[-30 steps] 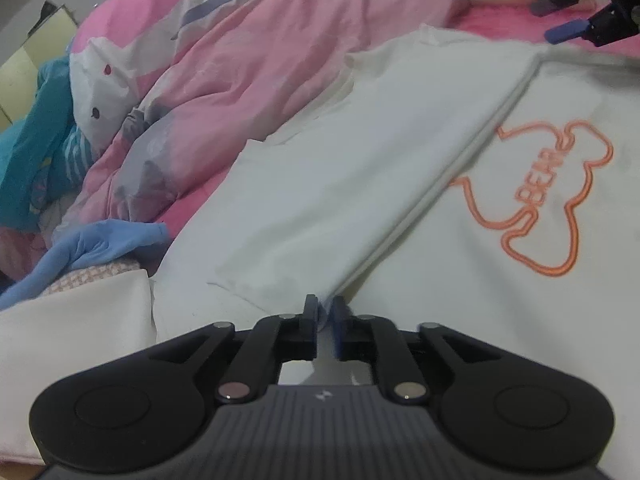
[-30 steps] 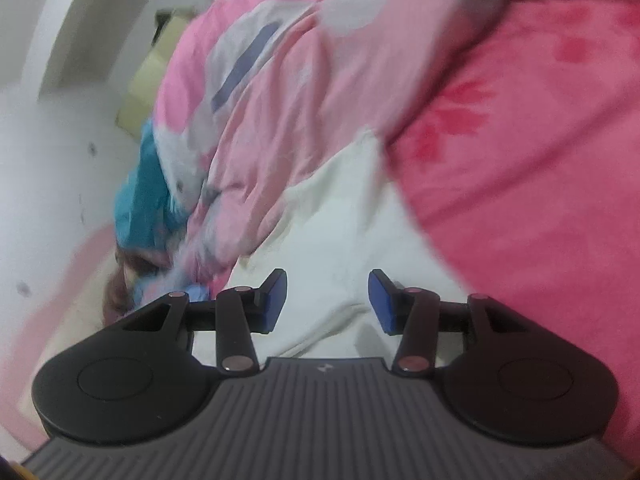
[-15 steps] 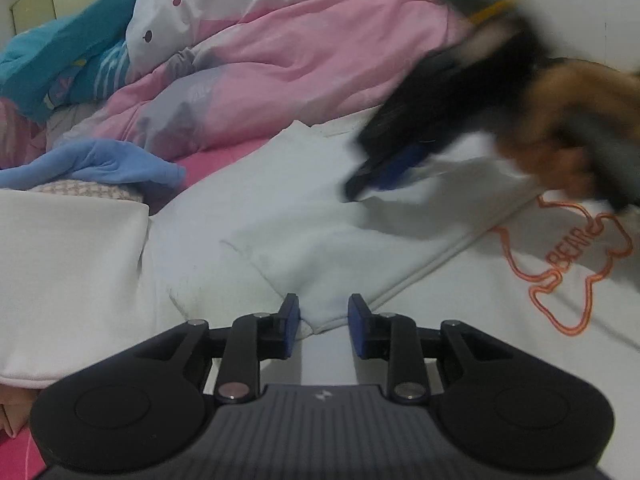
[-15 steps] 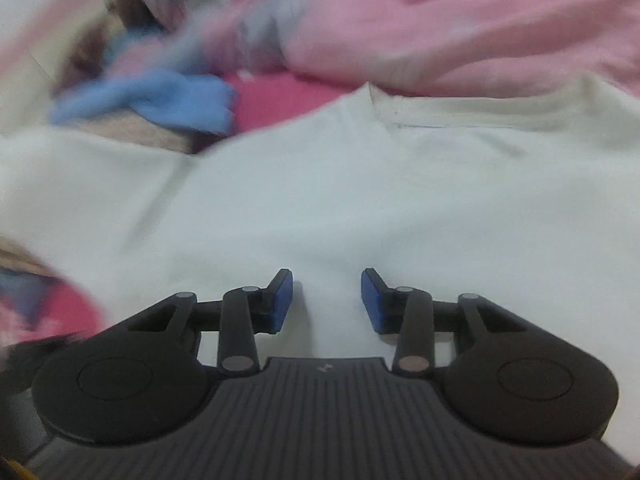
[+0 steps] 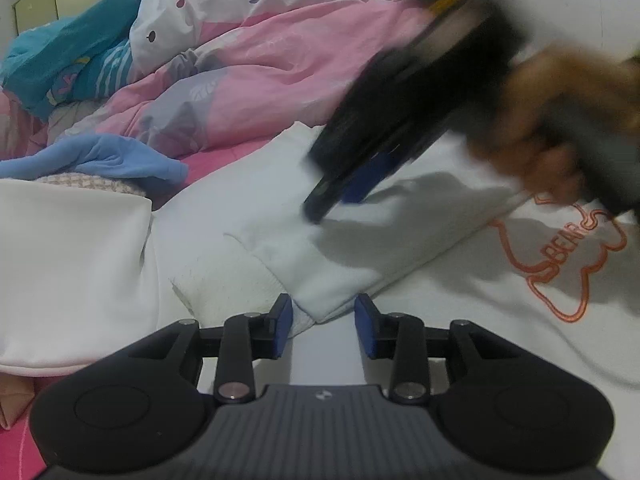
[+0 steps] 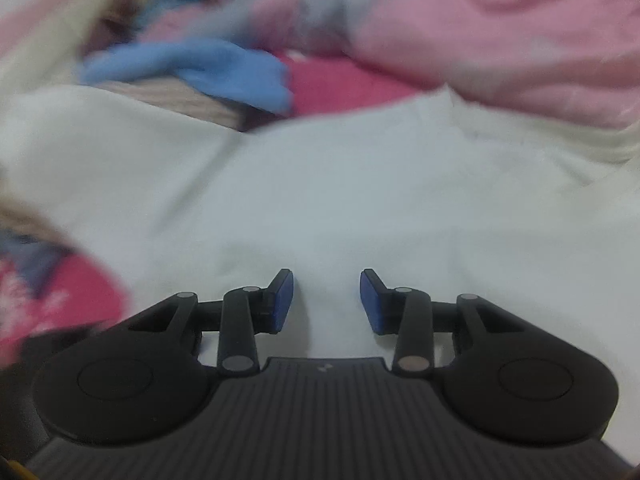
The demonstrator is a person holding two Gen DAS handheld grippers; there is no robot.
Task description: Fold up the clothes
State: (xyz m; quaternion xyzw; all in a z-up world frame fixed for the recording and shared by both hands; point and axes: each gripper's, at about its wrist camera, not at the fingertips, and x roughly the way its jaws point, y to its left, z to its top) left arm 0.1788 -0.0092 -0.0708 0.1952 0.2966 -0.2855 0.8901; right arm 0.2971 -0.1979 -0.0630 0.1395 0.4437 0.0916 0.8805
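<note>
A white shirt with an orange bear outline lies spread on the bed, one side panel folded over its front. My left gripper is open, its blue pads either side of the fold's near corner. In the left wrist view my right gripper is a blurred shape held by a hand, tips down on the folded panel. The right wrist view shows that gripper open over the white fabric.
A pink quilt is heaped behind the shirt, with teal cloth at the far left. A blue garment lies on a checked item beside another white garment. Pink bedsheet shows between them.
My left gripper let go of the fold's corner and opened wider. The right gripper swung in from the far side and came down onto the folded panel.
</note>
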